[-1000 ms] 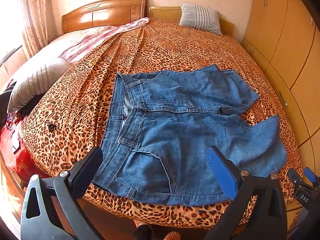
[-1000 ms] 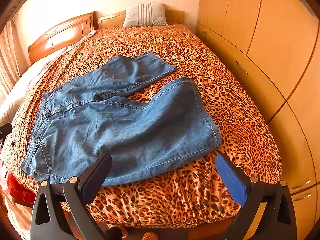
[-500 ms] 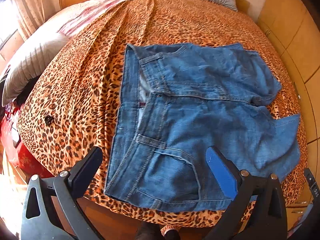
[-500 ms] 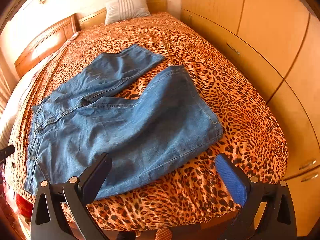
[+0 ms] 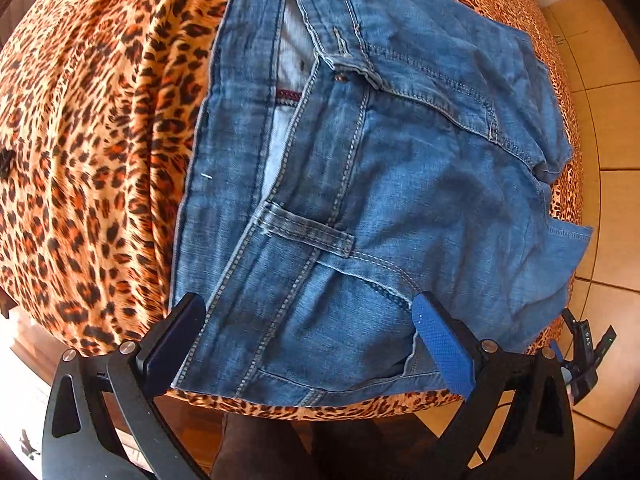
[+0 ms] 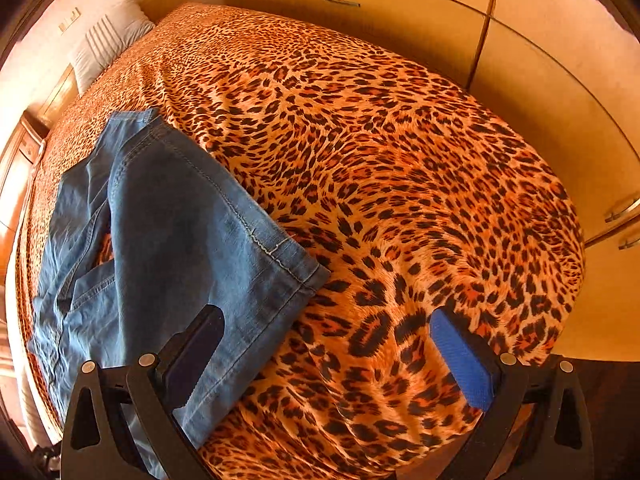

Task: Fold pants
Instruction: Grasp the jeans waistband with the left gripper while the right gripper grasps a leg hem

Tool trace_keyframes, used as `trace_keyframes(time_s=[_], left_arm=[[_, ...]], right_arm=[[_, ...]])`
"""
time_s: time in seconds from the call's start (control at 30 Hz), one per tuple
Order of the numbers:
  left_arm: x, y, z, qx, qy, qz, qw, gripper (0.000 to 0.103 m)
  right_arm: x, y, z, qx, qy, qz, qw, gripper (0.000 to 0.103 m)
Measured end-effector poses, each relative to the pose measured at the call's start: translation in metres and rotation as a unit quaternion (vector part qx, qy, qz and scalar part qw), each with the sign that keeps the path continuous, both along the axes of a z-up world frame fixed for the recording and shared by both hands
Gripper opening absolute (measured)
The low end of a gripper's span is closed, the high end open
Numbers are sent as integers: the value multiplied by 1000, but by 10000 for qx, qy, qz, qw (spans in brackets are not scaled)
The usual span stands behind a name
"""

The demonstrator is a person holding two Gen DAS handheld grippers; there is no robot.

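1. My left tongs [image 5: 310, 344] hang over the near edge of the bed with the jaws spread wide, gripping nothing. The black finger sits at the waistband's outer corner and the blue-padded finger [image 5: 444, 350] lies by the front pocket opening; whether either touches the denim I cannot tell.
2. The pants [image 5: 400, 184] — blue denim, front side up — lie flat on the leopard-print bedspread [image 5: 92, 152]. In the left wrist view the waistband runs along the left side, the fly gapes to show the pale lining, and a belt loop [image 5: 308, 232] crosses the band above the near pocket.
3. Both legs run off to the right in that view; the far leg lies partly apart from the near one, with a strip of bedspread showing between them near the hems.
4. My right tongs [image 6: 324, 352] are likewise parted wide and empty. The black finger lies over the near leg close to its hem [image 6: 288, 256], while the blue pad [image 6: 460, 360] is over bare bedspread — well clear of the cloth.
5. In the right wrist view the hemmed leg end lies flat, its corner pointing towards the middle of the bed.
6. Background: wooden wardrobe doors [image 6: 400, 28] line the far side of the bed, and a striped pillow [image 6: 108, 36] rests at the headboard. Tiled floor [image 5: 600, 128] shows past the bed's corner in the left wrist view.
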State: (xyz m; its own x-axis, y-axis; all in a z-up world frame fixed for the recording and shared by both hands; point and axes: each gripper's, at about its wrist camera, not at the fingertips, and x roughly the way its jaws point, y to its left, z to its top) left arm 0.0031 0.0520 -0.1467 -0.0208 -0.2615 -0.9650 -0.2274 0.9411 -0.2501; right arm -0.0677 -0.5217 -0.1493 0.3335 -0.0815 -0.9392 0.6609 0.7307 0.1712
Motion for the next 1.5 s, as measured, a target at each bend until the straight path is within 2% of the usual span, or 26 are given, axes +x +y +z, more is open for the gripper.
trace_keyframes(time_s=[0.07, 0.1, 0.13, 0.17, 0.2, 0.23, 0.27, 0.3, 0.33, 0.4, 0.43, 0.57, 0.6, 0.63, 0.7, 0.73, 0.8, 0.83, 0.87, 0.93, 1.0, 1.1, 1.27, 1.37, 1.47, 1.5], left_arm=[[-3, -8, -7, 84, 128, 105, 9998, 103], [-4, -11, -9, 178, 172, 189, 9995, 103], [-5, -14, -11, 298, 198, 294, 9989, 103], [-7, -17, -12, 448, 201, 407, 9980, 102], [-8, -20, -11, 625, 171, 495, 9967, 91], [-10, -25, -11, 811, 141, 497, 9954, 79], [-11, -31, -9, 984, 135, 431, 9941, 71], [-12, -36, -7, 1080, 134, 366, 9934, 51], [-13, -40, -4, 1151, 139, 325, 9927, 39], [-19, -44, -1, 1279, 131, 384, 9910, 39], [-20, -45, 1, 1376, 180, 466, 9892, 39], [-37, -52, 4, 1464, 320, 699, 9862, 39], [-44, -52, 5, 1416, 362, 667, 9870, 39], [-47, -52, 12, 1322, 346, 649, 9885, 39], [-52, -47, 34, 1228, 129, 685, 9900, 39], [-49, -42, 46, 1187, -12, 706, 9904, 39], [-35, -32, 66, 1139, -272, 774, 9901, 42], [-25, -25, 74, 1168, -351, 845, 9889, 49], [-14, -18, 82, 1184, -431, 953, 9874, 54], [13, 3, 89, 1120, -645, 1137, 9851, 72], [43, 23, 86, 1004, -727, 1220, 9848, 74], [91, 44, 63, 839, -559, 1285, 9866, 74], [128, 40, 34, 195, -175, 1683, 9854, 74], [138, 35, 23, 211, -71, 1662, 9858, 74], [145, 30, 15, 474, -73, 1588, 9861, 74], [147, 29, 14, 679, -52, 1547, 9856, 73]], right_arm=[[11, 1, -7, 160, -73, 218, 9996, 101], [19, 3, -10, 203, -94, 427, 9988, 93], [26, 6, -12, 222, -70, 699, 9973, 67], [32, 9, -15, 254, 16, 982, 9948, 47], [36, 10, -13, 230, 65, 1178, 9927, 19], [38, 8, -10, 371, -45, 1327, 9904, 11], [37, 5, -3, 498, -149, 1415, 9886, 10], [33, 1, 6, 594, -272, 1461, 9871, 10], [26, -5, 17, 730, -424, 1455, 9858, 9], [6, -17, 35, 929, -673, 1491, 9822, 9], [-3, -21, 36, 941, -588, 1527, 9820, 9], [-29, -28, 7, 1138, 201, 1633, 9798, 11], [-29, -28, 6, 1108, 341, 1670, 9791, 17], [-28, -30, 9, 1076, 351, 1673, 9794, 22], [-20, -39, 29, 844, 118, 1657, 9825, 23], [-14, -43, 41, 622, -3, 1634, 9846, 31], [6, -48, 68, 327, -332, 1626, 9856, 44], [19, -49, 76, 254, -475, 1624, 9853, 51], [32, -48, 84, 214, -578, 1619, 9849, 53], [67, -45, 89, 322, -762, 1695, 9820, 54], [107, -38, 92, 473, -882, 1827, 9781, 54], [173, -17, 83, 652, -954, 1941, 9741, 54], [276, 11, 46, 819, -621, 1793, 9784, 58], [313, 20, 25, 780, -412, 1575, 9836, 58], [330, 25, 7, 748, -215, 1583, 9843, 56], [333, 31, 5, 568, -140, 1728, 9832, 39]])
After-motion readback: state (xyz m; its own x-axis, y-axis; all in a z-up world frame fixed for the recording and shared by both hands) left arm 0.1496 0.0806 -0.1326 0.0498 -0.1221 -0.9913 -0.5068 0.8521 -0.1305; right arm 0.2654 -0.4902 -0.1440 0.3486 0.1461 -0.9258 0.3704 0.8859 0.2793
